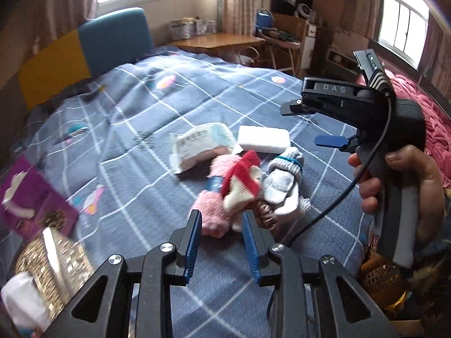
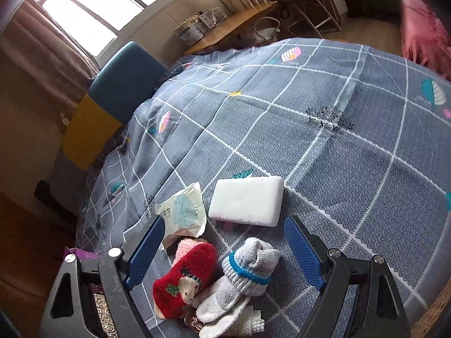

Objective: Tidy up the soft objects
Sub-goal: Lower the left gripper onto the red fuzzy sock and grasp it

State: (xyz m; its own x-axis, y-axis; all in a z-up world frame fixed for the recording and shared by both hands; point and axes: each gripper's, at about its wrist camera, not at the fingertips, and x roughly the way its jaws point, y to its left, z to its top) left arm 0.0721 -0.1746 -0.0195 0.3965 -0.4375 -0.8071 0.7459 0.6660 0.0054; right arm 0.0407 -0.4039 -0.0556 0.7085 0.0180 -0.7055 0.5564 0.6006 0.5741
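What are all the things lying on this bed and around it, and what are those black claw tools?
sponge block: one, white, on the quilt beyond the sock pile
wipes packet: one, white and pale blue, left of the sponge block
red sock: one, red with cream patch, in the pile nearest the camera
pink sock: one, fluffy pink, under the red sock
grey sock: one, grey with a blue band, right of the red sock
white sock: one, white, below the grey sock
quilt: one, blue-grey, white grid, covers the bed
headboard: one, teal and yellow panels
wooden desk: one, by the window
left gripper: black, blue pads, narrowly open over the pile
right gripper: wide open
hand: holds the right gripper's handle
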